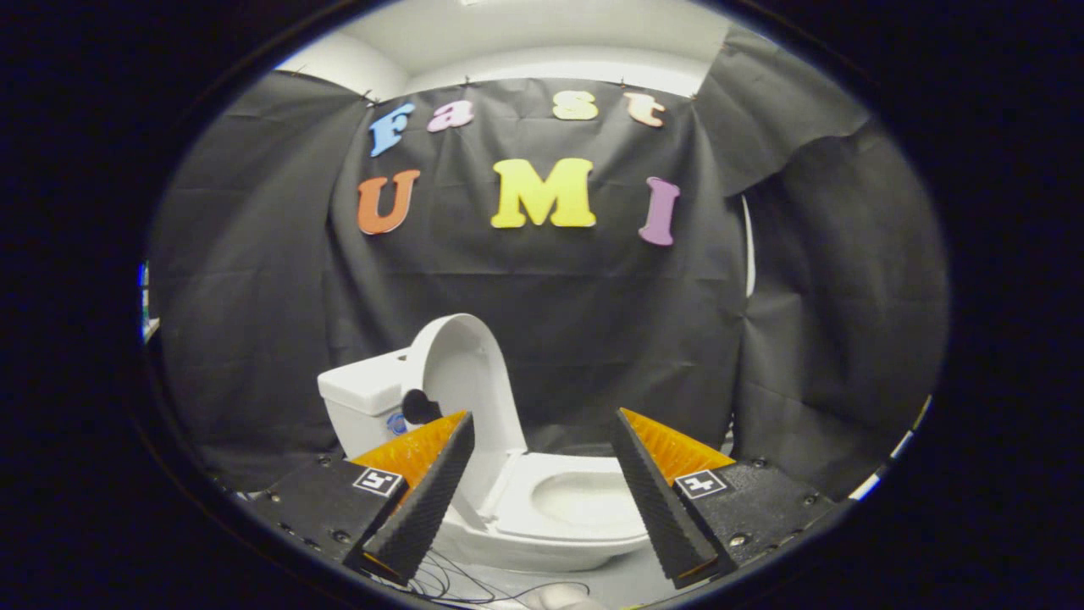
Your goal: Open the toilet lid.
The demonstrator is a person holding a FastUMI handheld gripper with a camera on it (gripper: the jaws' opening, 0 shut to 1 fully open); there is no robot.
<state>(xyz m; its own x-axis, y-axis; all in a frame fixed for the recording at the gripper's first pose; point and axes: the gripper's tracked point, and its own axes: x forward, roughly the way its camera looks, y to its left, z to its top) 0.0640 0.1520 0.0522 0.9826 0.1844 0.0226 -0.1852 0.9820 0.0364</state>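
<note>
The gripper is held with its two fingers spread wide apart and nothing between them but open air. Ahead of them stands a white toilet, turned at an angle so its tank sits at about ten o'clock from the gap between the fingertips. The toilet lid is already up, standing nearly upright against the tank, just beyond the left finger at roughly eleven o'clock (its pale inner face is turned toward the camera). A small dark knob shows at the lid's lower edge, just past the tip of the left finger; whether it touches that finger I cannot tell. The seat lies flat with the bowl open, low between the two fingers at about six o'clock from the gap, and reaching toward the right finger. Thin dark cables trail on the pale floor in front of the toilet base.
</note>
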